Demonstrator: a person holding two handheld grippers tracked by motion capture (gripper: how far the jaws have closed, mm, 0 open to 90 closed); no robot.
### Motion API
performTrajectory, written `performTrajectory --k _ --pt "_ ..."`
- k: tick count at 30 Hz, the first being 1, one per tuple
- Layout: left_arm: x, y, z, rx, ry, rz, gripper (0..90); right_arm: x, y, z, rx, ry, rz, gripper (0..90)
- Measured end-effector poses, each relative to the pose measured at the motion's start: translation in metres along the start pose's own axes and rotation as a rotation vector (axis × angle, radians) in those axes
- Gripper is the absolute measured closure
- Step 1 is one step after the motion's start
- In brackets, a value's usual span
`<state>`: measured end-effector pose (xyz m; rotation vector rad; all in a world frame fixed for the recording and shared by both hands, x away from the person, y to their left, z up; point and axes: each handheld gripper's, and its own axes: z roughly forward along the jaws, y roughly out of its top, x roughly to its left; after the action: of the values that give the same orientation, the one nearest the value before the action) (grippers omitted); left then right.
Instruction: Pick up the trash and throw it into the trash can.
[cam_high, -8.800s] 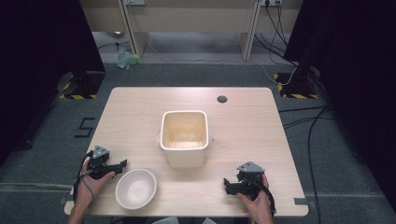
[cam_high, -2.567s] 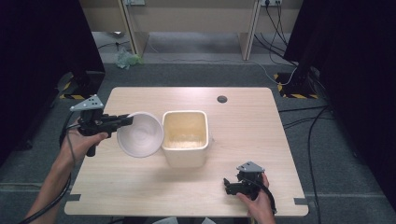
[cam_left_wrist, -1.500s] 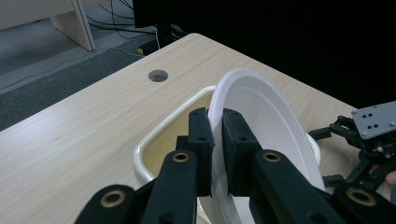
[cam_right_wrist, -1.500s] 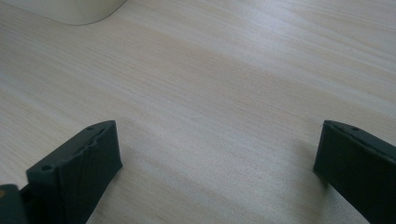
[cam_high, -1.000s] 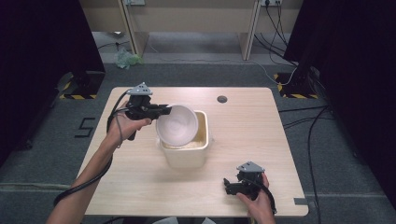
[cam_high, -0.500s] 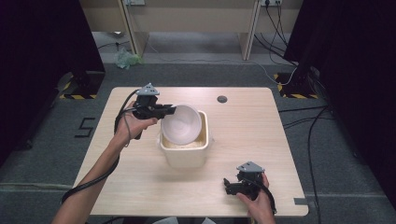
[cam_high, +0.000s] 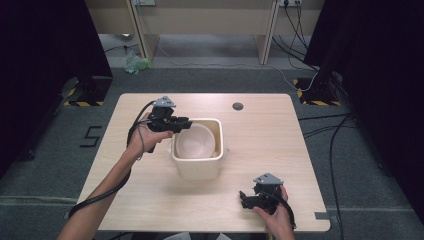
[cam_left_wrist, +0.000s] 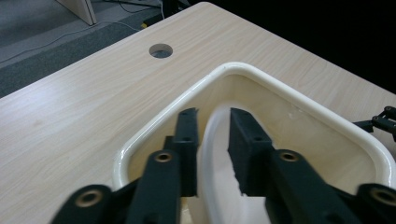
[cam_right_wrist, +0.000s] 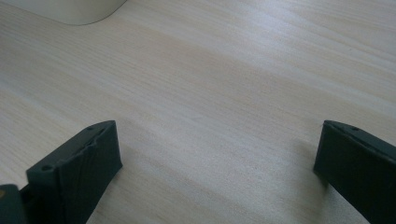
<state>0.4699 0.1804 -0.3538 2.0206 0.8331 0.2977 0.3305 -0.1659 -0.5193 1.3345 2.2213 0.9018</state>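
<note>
Grey carpet runs around a pale wooden table (cam_high: 150, 200), with dark curtains at both sides and cables trailing across the floor behind it. Near the far edge of the table a small round cable hole (cam_high: 237, 106) is cut through the top.

At the middle of the table stands a cream square tub (cam_high: 197, 170) with rounded corners. Inside it sits a white bowl (cam_high: 196, 142), tipped a little, its rim leaning toward the tub's left wall.

From the near left a person's forearm reaches across to the tub, and that hand carries the left gripper (cam_high: 179, 124), which hangs over the tub's left rim. In the left gripper view the bowl's thin rim (cam_left_wrist: 210, 140) rises between the two black jaws; those have just been opening, and a sliver of space shows on each side of the rim, so the bowl is let go, though it stays between them.

Near the front right edge the right gripper (cam_high: 245, 199) rests on the table in the other hand, well apart from the tub. Its jaws are spread wide with only bare wood between them.
</note>
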Motion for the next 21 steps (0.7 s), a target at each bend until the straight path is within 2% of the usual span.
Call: performTrajectory --k 2,6,7,8,14,21 --pt "0.000 0.000 -0.002 -0.003 0.004 -0.001 62.6 0.000 0.000 0.000 0.000 0.000 0.000 0.7" --pt "0.001 -0.001 -0.008 -0.009 0.000 -0.013 55.3 0.000 0.000 0.000 0.000 -0.001 -0.001 0.7" --pt "0.001 -0.002 -0.009 -0.010 0.003 -0.020 51.7 0.000 0.000 0.000 0.001 -0.001 -0.001 0.7" --pt "0.002 -0.002 -0.011 -0.008 0.007 -0.028 51.7 0.000 0.000 0.000 0.001 -0.001 -0.001 0.7" --pt "0.002 -0.007 -0.018 -0.008 0.013 -0.065 33.3 0.000 0.000 0.000 -0.001 -0.001 -0.001 0.7" --pt "0.002 -0.013 -0.028 -0.034 0.017 -0.099 24.3 0.000 0.000 0.000 0.001 -0.001 -0.001 0.7"
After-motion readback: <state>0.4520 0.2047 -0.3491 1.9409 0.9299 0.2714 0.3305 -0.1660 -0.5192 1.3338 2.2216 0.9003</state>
